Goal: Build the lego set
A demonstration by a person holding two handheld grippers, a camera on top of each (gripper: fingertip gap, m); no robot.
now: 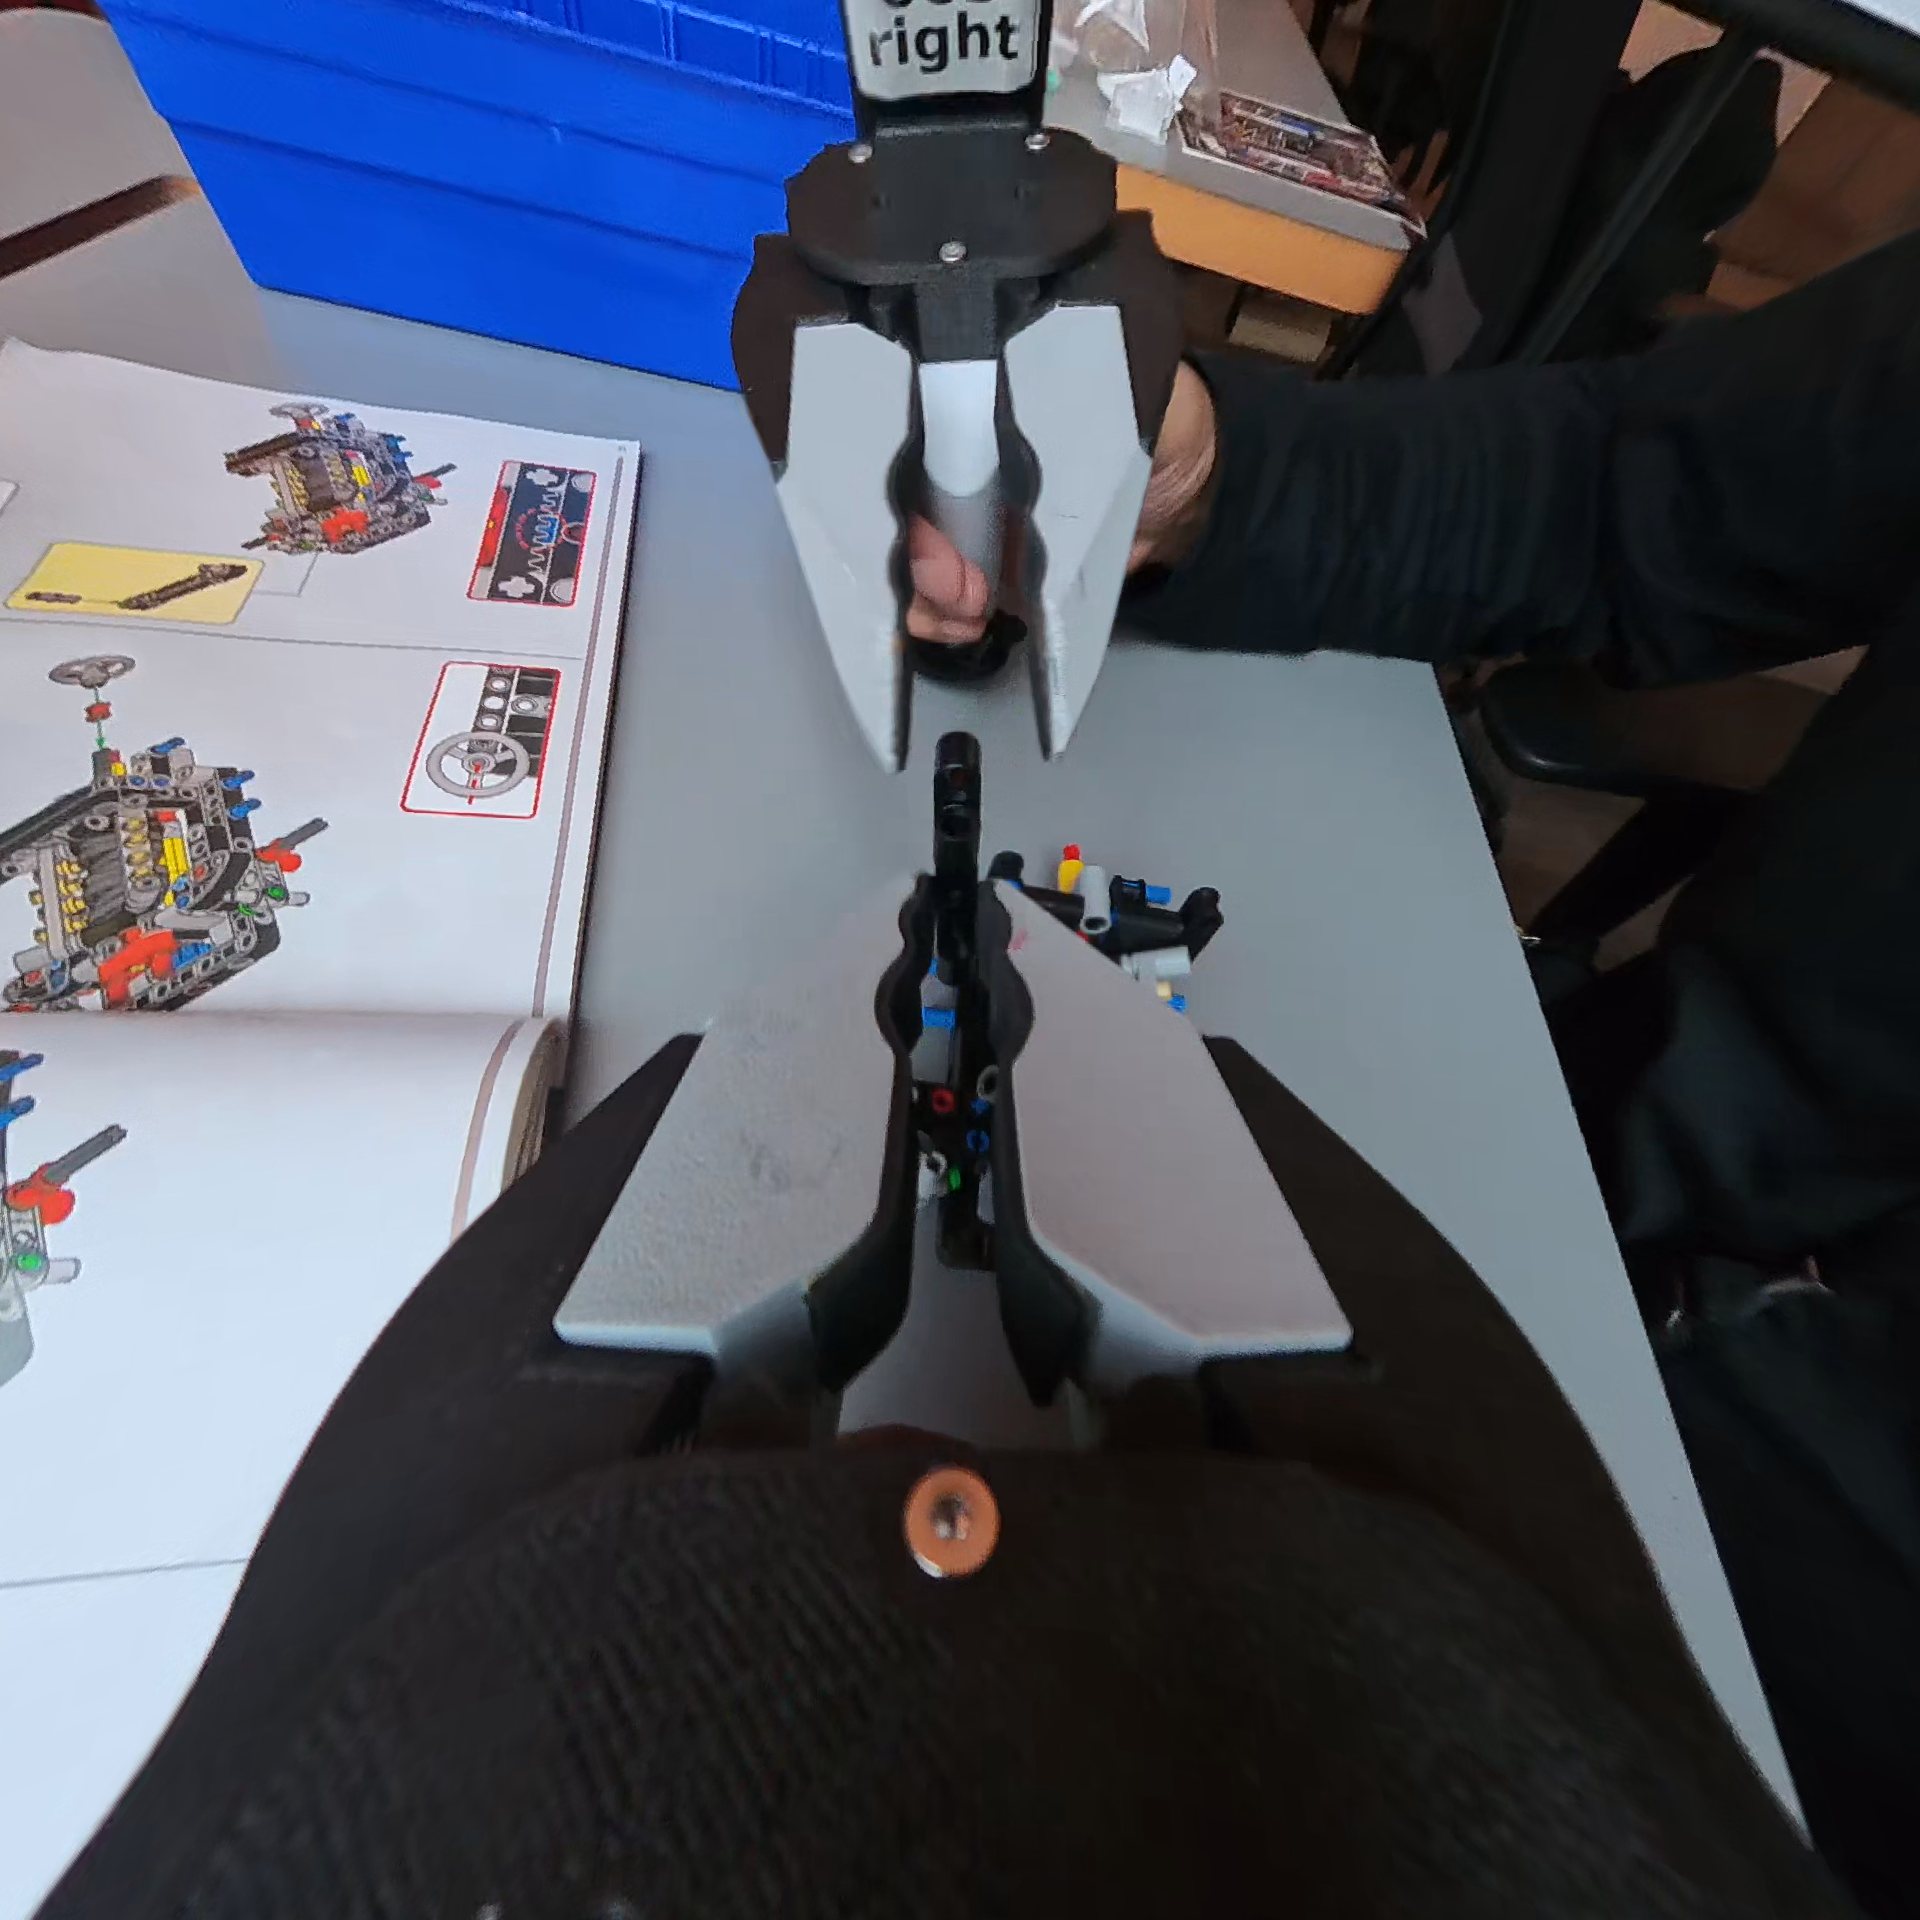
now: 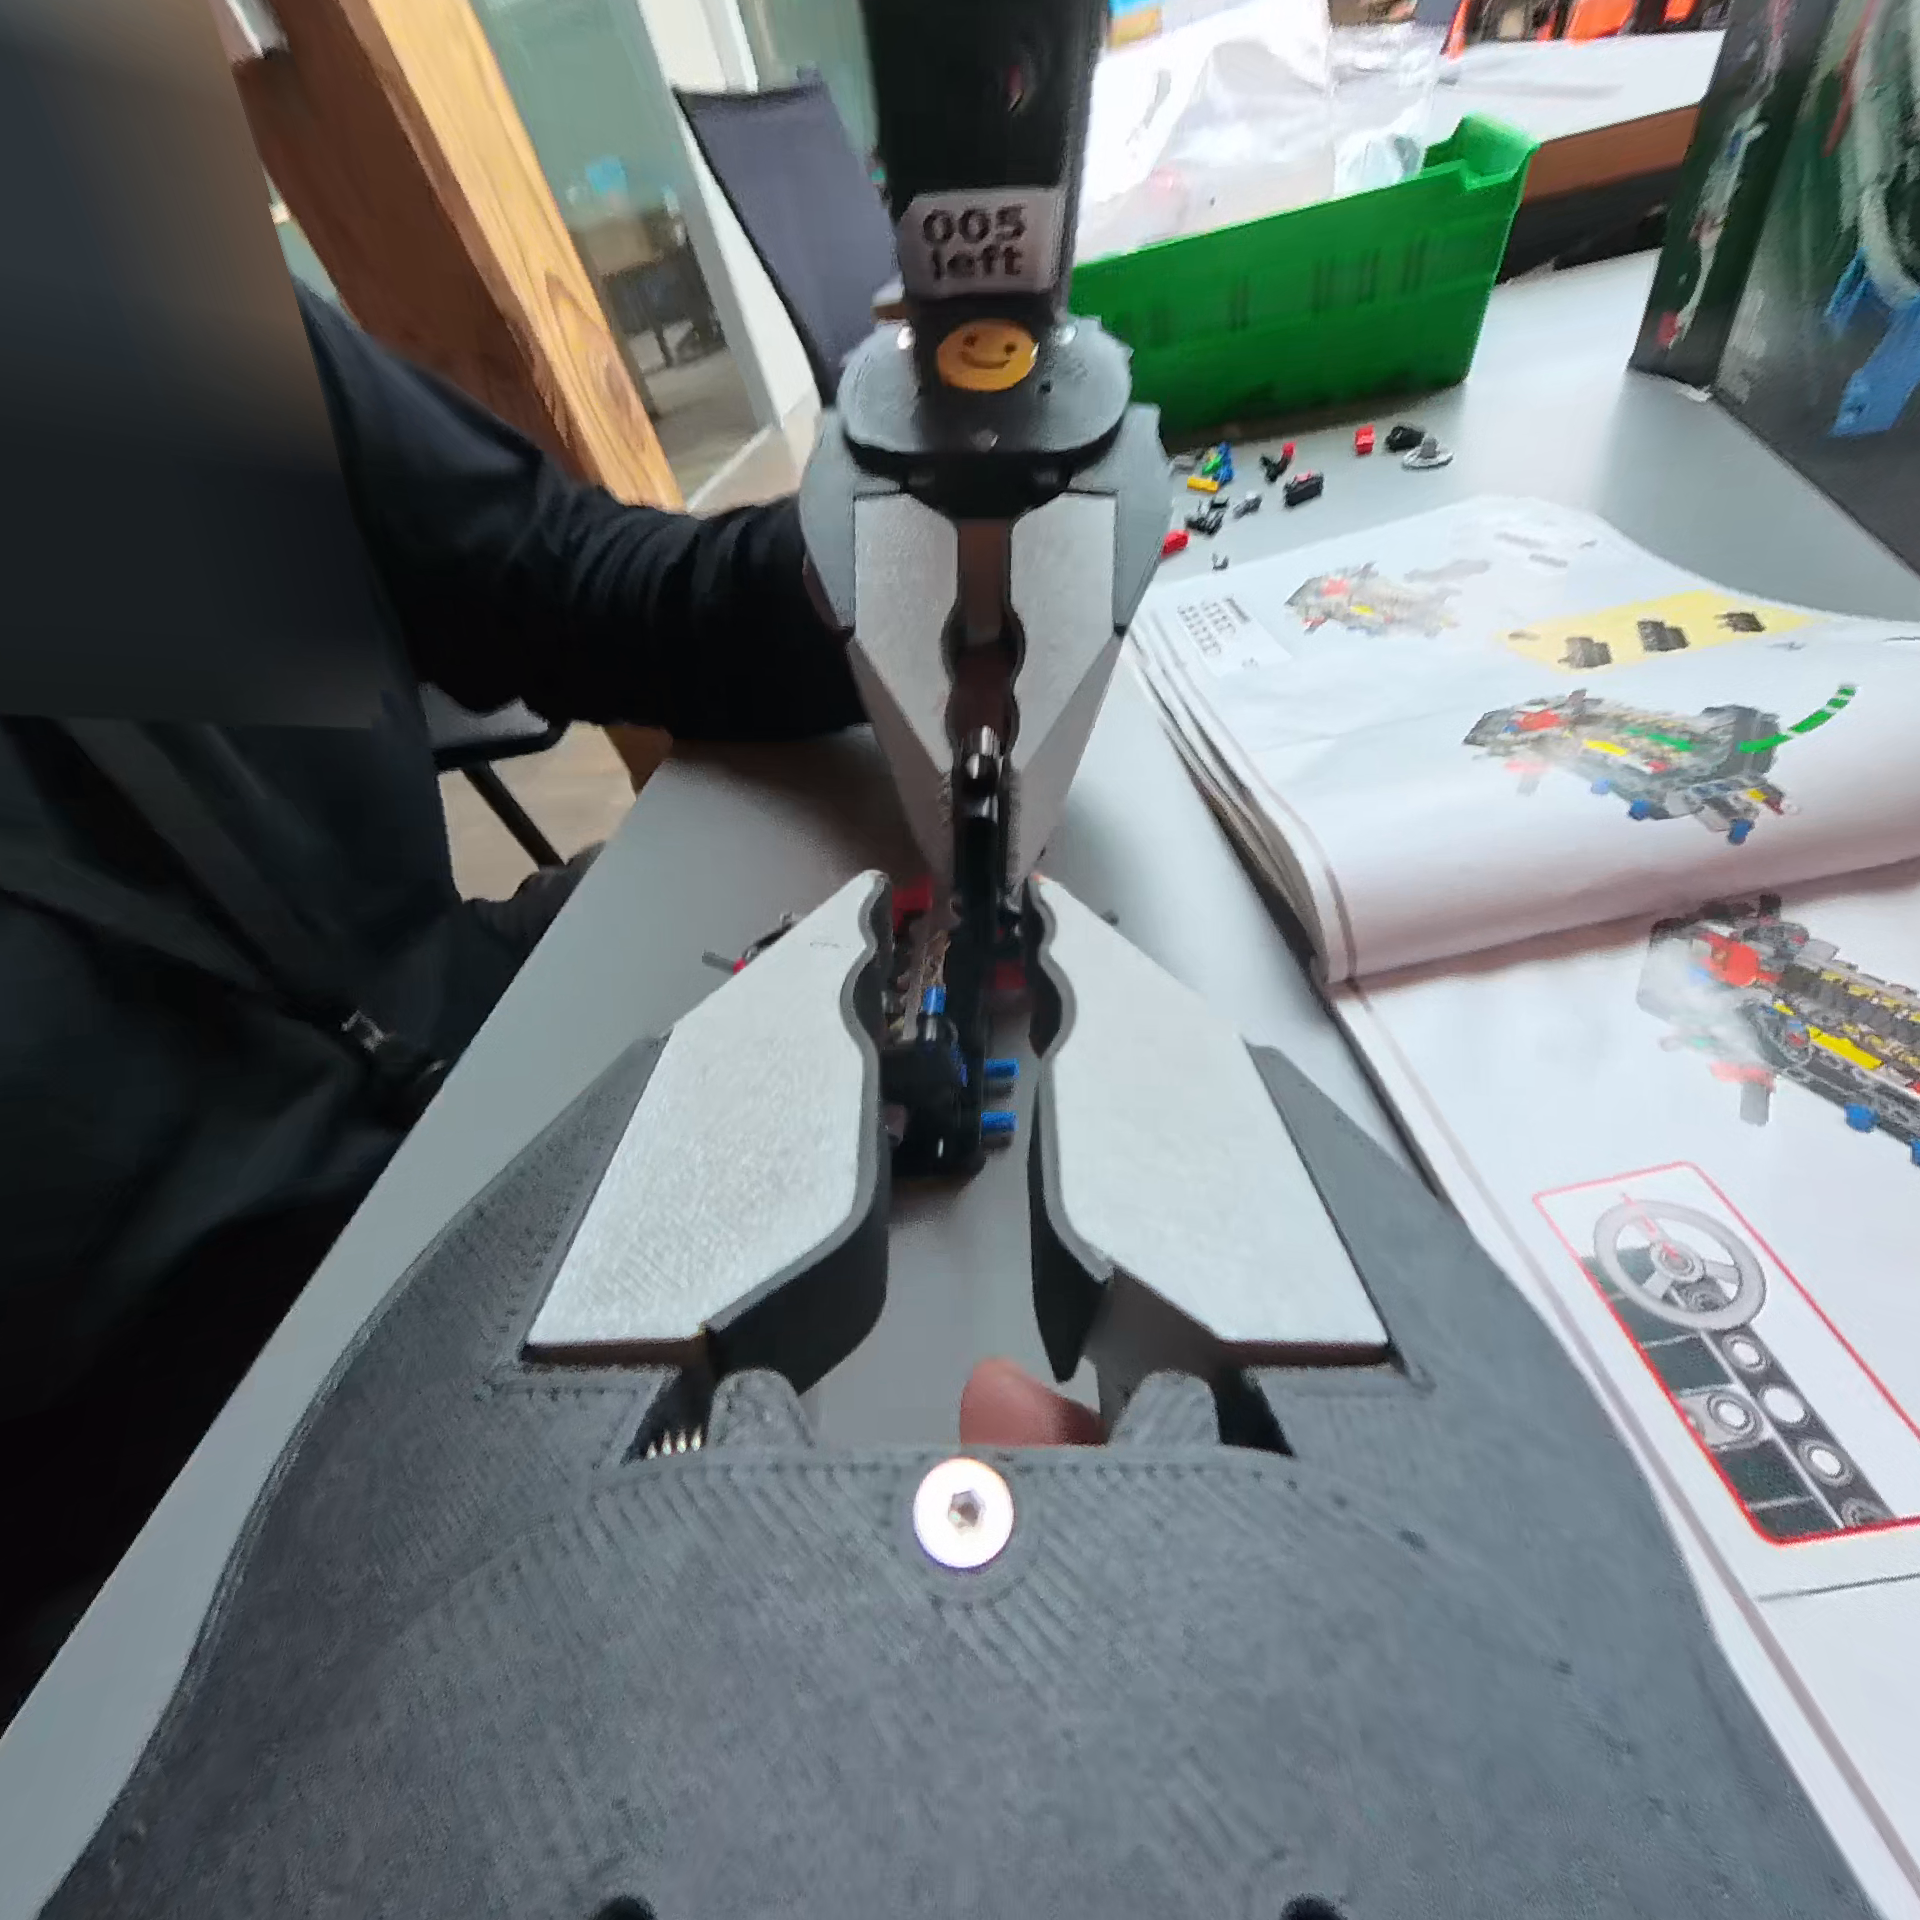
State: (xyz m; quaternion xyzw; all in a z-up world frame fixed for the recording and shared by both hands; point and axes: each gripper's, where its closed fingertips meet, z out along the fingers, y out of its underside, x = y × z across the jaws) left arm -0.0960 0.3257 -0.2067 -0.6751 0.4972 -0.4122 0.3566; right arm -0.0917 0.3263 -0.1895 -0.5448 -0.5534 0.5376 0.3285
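Observation:
My left gripper is shut on a long black lego beam whose holed tip sticks out past its fingertips. My right gripper faces it from the far side, open, with its tips on either side of the beam's end and not touching it. In the right wrist view my right gripper is open, and the left gripper opposite grips the black beam. A partly built lego assembly with blue pins lies on the grey table under both grippers. It also shows in the left wrist view. I cannot tell if the beam is joined to it.
An open instruction booklet lies left of the grippers, also seen in the right wrist view. A blue crate stands behind it. A green bin, loose pieces and a dark box sit farther off. The table edge and a black-sleeved arm are close by. Left and right tips are no more than a few centimetres apart.

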